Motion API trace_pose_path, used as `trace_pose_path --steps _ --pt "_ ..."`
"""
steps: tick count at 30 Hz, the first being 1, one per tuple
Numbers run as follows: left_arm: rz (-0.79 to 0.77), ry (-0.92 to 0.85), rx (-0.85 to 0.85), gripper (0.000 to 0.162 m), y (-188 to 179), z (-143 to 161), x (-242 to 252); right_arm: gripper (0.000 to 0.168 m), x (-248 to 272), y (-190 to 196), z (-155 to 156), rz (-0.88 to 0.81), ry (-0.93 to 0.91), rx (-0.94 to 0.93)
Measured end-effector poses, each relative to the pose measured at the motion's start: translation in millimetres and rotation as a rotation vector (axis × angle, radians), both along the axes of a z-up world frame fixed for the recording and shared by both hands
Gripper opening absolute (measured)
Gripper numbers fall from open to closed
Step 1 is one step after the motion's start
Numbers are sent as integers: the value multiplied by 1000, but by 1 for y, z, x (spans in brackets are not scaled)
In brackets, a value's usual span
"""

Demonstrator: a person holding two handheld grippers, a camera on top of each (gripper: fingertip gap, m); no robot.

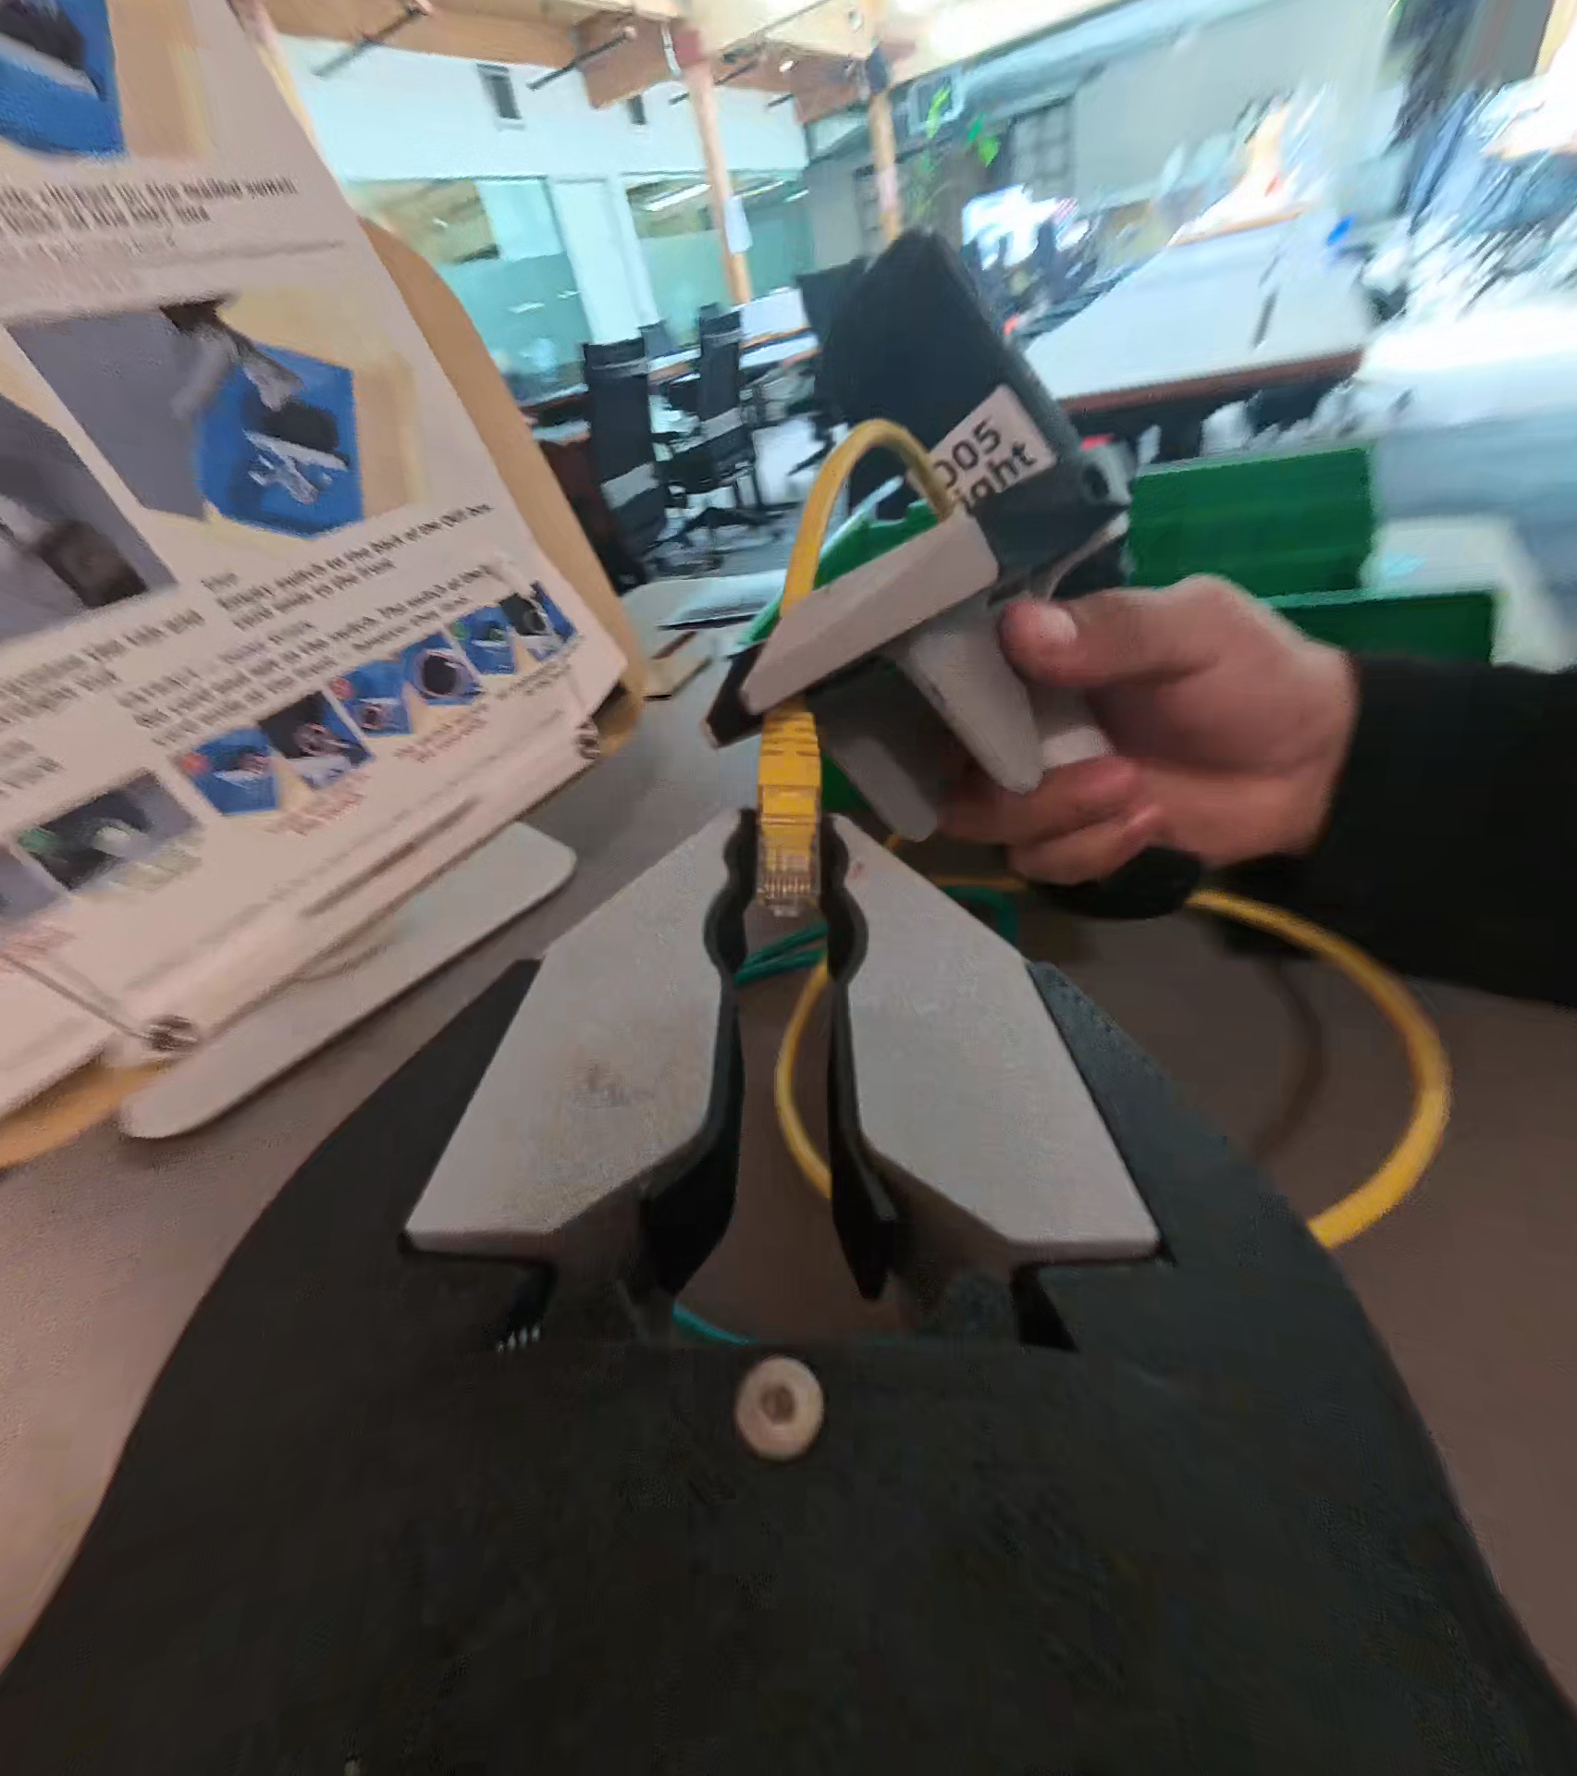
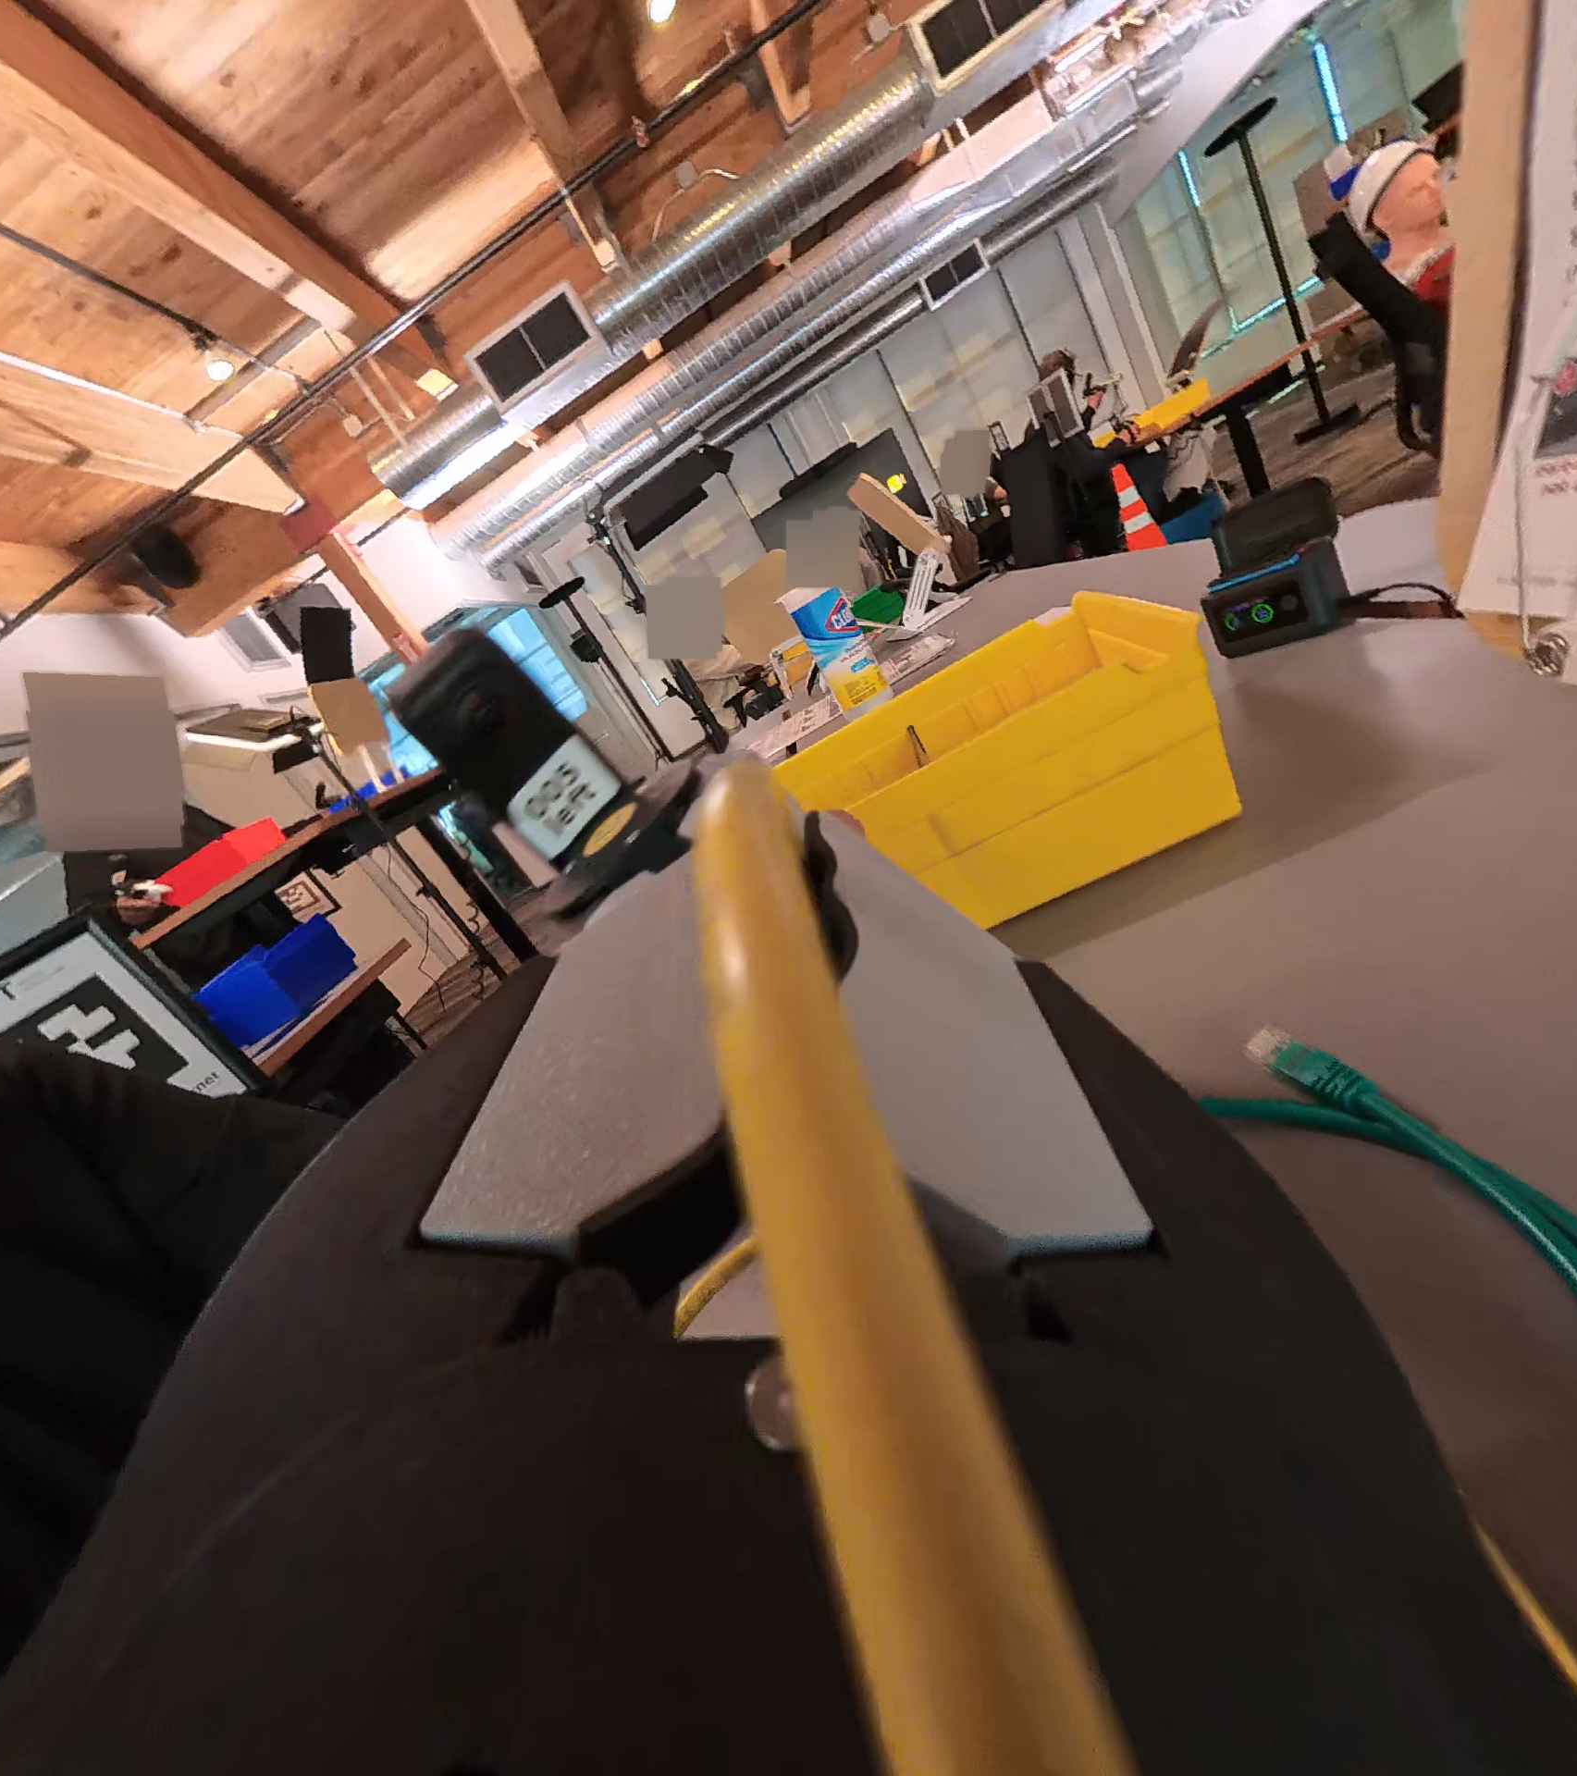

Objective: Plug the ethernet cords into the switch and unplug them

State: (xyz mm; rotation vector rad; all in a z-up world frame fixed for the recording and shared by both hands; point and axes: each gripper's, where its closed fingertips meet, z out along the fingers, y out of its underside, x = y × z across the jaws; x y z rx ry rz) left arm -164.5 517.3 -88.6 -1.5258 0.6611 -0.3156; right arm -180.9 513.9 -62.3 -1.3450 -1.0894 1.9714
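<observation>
My right gripper [image 1: 746, 716] is shut on the yellow ethernet cord [image 1: 823, 500] just behind its plug [image 1: 789, 836], which hangs pointing down. In the right wrist view the cord [image 2: 813, 1153] runs back over the gripper [image 2: 765, 802] toward the camera. My left gripper [image 1: 784, 865] stands below with its jaws a narrow gap apart, the plug's tip between its fingertips; I see no firm clamp. The rest of the yellow cord loops on the table [image 1: 1423, 1057]. A green ethernet cord [image 2: 1322, 1076] lies loose on the table. No switch is in view.
An instruction board on a white stand [image 1: 188, 596] stands close on the left. Green bins [image 1: 1245, 519] sit behind the right gripper. A yellow bin [image 2: 1053, 769], a wipes canister [image 2: 837, 653] and a small dark power unit [image 2: 1274, 586] stand farther along the grey table [image 2: 1438, 865]. Only a small space, under 4 cm, lies between the two pairs of fingers.
</observation>
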Motion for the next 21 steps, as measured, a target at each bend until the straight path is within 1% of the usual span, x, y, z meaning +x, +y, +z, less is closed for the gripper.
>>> trace_pose_path --steps 1,5,8,10,12,14,18,21 --pt "-41 -63 -41 10 -2 2 1 8 1 -3 2 6 7 22" --pt "-176 -245 -128 10 -13 10 5 14 4 -14 8 10 37 145" --pt "-312 -422 -200 11 -24 22 6 13 6 -25 8 14 48 274" --pt "-393 -509 -251 11 -31 26 5 13 5 -32 6 9 42 358" --pt "-441 -550 -273 10 -35 28 6 13 6 -36 8 5 54 380" --pt "-468 -563 -276 11 -38 30 8 9 7 -38 10 24 65 360" --pt "-509 -580 -315 11 -41 28 12 8 9 -41 12 48 76 348" --pt "-500 -575 -307 11 -40 28 11 8 9 -41 12 49 71 343"
